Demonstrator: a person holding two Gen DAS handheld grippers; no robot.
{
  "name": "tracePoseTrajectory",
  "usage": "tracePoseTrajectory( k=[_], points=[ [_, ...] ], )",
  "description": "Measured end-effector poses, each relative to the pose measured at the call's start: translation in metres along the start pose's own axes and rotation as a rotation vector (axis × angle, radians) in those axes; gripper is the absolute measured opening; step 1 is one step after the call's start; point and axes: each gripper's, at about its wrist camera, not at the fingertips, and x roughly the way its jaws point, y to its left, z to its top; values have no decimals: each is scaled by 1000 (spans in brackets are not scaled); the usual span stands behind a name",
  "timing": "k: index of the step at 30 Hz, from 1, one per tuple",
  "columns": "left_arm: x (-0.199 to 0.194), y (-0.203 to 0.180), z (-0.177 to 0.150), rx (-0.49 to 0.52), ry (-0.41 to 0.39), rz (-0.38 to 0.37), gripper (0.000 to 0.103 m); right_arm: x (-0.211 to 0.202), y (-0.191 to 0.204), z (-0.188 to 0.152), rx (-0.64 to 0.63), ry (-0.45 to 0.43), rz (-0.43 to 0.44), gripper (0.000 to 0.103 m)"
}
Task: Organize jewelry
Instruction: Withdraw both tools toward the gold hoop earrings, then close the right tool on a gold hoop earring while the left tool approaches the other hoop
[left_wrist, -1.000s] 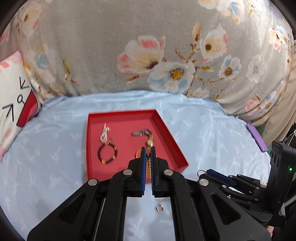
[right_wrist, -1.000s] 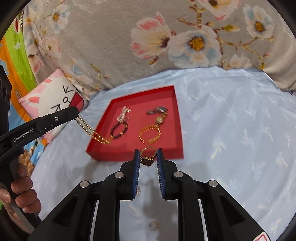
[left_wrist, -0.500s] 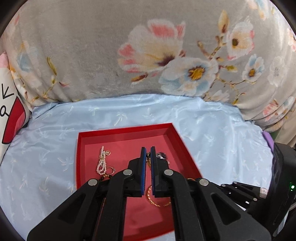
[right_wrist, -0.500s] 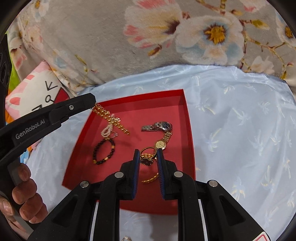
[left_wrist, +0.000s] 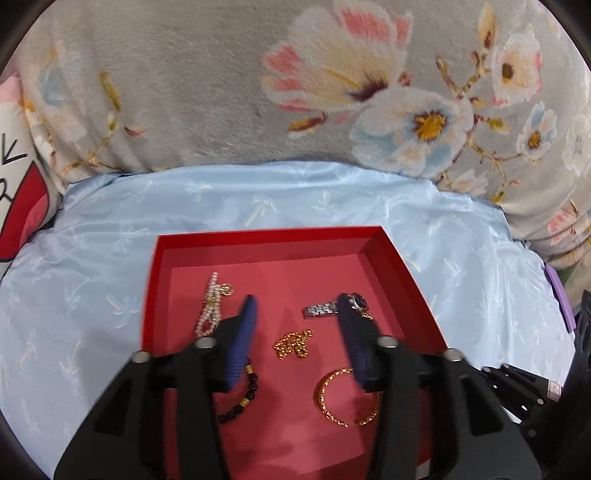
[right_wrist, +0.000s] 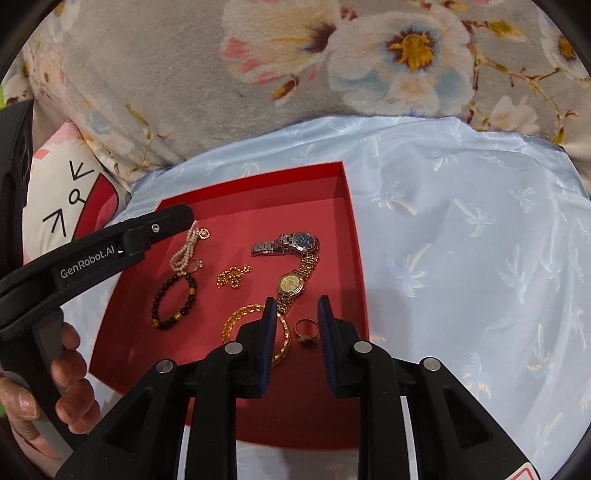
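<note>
A red tray lies on the light blue cloth. My left gripper is open over the tray, and a bunched gold chain lies on the tray floor between its fingers. My right gripper is open above a gold ring that lies in the tray. Also in the tray are a pearl bracelet, a dark bead bracelet, a gold bangle, a silver watch and a gold watch.
A grey floral blanket rises behind the cloth. A white and red cartoon cushion lies at the left. A purple object sits at the cloth's right edge. A hand holds the left gripper's handle.
Both grippers moved forward over the tray and opened. The gold chain dropped from the left gripper and the ring from the right gripper onto the tray floor.
</note>
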Motion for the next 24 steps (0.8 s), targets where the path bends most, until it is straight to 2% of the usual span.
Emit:
tracePoseTrajectory(
  k=[6,9,14,19,22,24],
  points=[
    [-41,8,-16,-30,-41,12,50,-48,7,-24,-9,-48,17,28],
    [-67,11,-35,-19,-51,29,50,-74,9,-47,-18,-55,13,29],
    [-101,16,-84,-2,-21,79,50,-109,6,-93,-18,-35,-3,30],
    [-122,26,-134,-57,22,89,50,-126,6,-143,-6,14,-16,32],
    [-130,26,-158,-65,24,127,50,-127,9,-163,-11,38,-26,32],
    [-134,26,-170,-78,35,126,50,-123,12,-174,-10,56,-34,32]
  ],
)
